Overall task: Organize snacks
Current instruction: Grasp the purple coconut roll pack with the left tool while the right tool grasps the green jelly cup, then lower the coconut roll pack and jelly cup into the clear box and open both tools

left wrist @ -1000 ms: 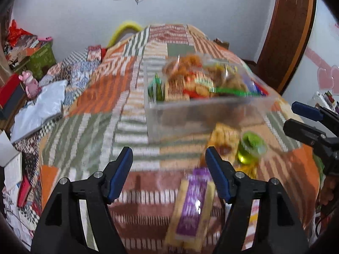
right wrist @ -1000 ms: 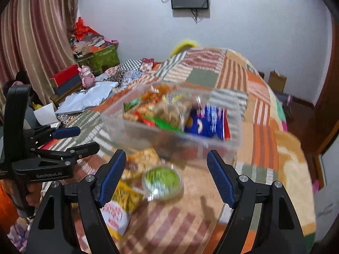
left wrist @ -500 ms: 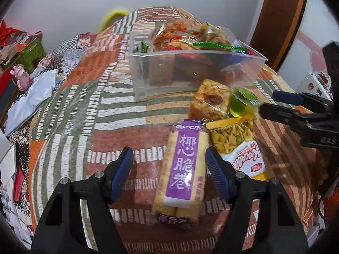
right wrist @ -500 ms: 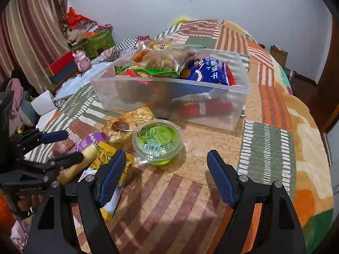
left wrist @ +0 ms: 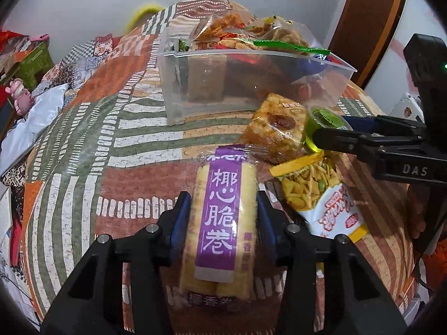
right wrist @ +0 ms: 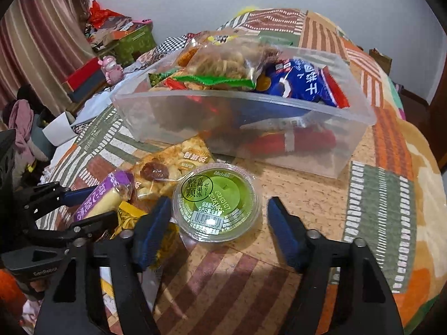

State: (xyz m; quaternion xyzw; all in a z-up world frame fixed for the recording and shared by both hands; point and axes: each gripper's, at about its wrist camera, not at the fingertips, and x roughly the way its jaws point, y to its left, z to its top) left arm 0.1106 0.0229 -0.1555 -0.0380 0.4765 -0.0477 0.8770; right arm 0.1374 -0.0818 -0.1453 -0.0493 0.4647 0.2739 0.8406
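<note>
My left gripper (left wrist: 223, 217) is shut on a purple-labelled pack of yellow wafer rolls (left wrist: 222, 215) lying on the patchwork-covered table; the pack also shows in the right wrist view (right wrist: 96, 203). My right gripper (right wrist: 219, 220) is open, its blue pads on either side of a green jelly cup (right wrist: 216, 205) without touching it. The cup also shows in the left wrist view (left wrist: 321, 124). A clear plastic bin (right wrist: 279, 134) heaped with snack bags stands just beyond. A nut brittle pack (left wrist: 275, 128) and a yellow mixed-snack bag (left wrist: 315, 195) lie between the grippers.
The table's patchwork cloth (left wrist: 83, 145) spreads to the left of the bin. Beyond the table's left edge are a white cloth (left wrist: 30, 117), a pink toy (left wrist: 19, 95) and green boxes (right wrist: 134, 42). A wooden door (left wrist: 368, 19) stands at the right.
Both grippers moved forward and down. The left closed on the wafer roll pack. The right came down around the jelly cup and stayed open.
</note>
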